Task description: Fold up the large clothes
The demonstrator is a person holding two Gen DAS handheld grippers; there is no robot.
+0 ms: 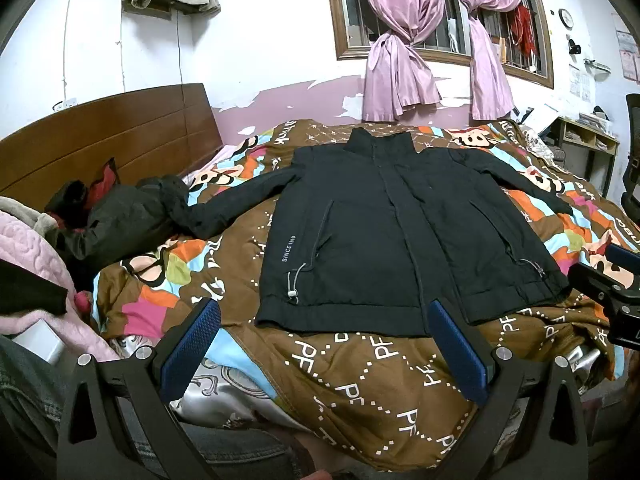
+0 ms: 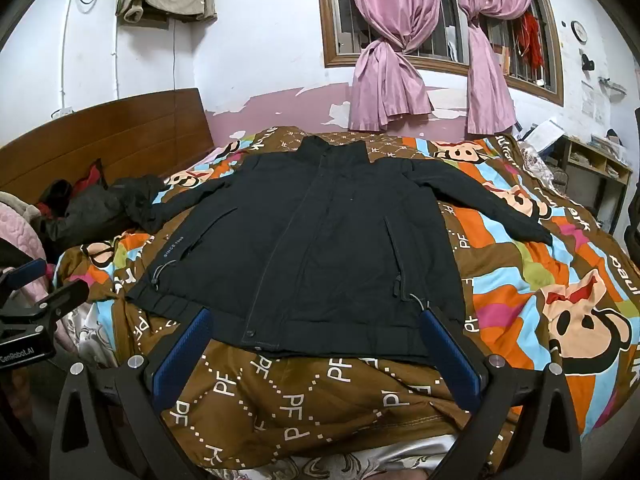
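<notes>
A large dark navy jacket (image 1: 384,232) lies flat and face up on the bed, collar toward the window, both sleeves spread out. It also shows in the right wrist view (image 2: 320,248). My left gripper (image 1: 324,344) is open and empty, just in front of the jacket's hem, toward its left half. My right gripper (image 2: 316,348) is open and empty, hovering at the hem, toward its right half. The right gripper shows at the right edge of the left wrist view (image 1: 608,284); the left gripper shows at the left edge of the right wrist view (image 2: 36,304).
A brown patterned quilt (image 1: 360,392) covers the bed. A dark crumpled garment (image 1: 120,220) lies at the end of the jacket's left sleeve by the wooden headboard (image 1: 112,140). Pink bedding (image 1: 36,264) is at the left. A desk (image 1: 588,140) stands at the far right.
</notes>
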